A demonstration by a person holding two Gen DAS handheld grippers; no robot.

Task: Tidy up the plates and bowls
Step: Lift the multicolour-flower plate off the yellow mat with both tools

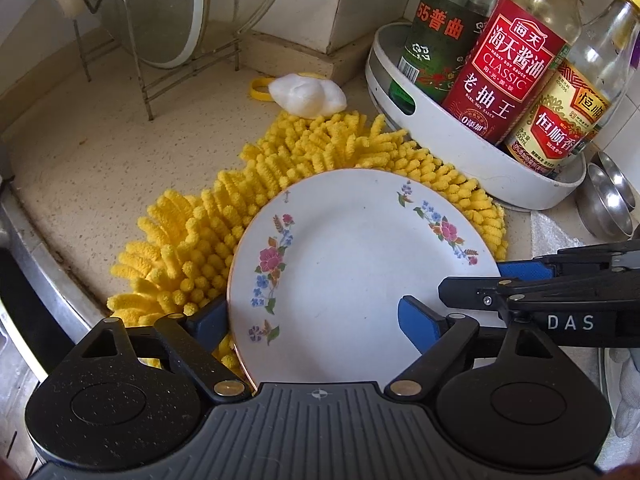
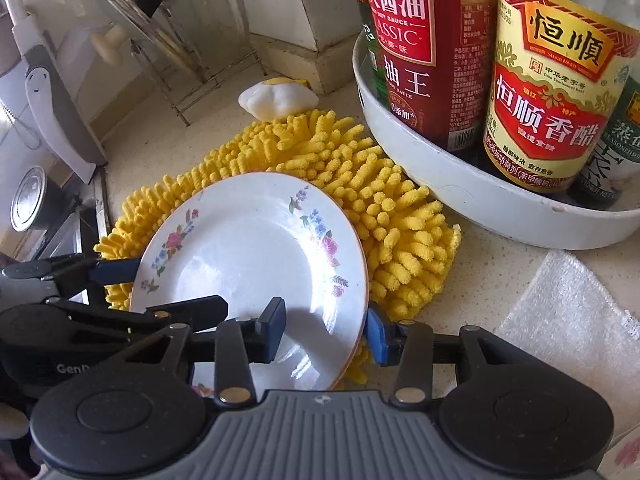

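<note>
The plate lies on the yellow mat, beside the bottle tray. Left gripper and right gripper both stand wide open, each straddling the plate's near rim, gripping nothing. Both sit equally close.

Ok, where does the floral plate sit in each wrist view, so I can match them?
Left wrist: floral plate at centre, lower half, between that gripper's fingers.
Right wrist: floral plate left of centre, its near-right rim between that gripper's fingers.
Shared landmark: the yellow chenille mat under it.
</note>
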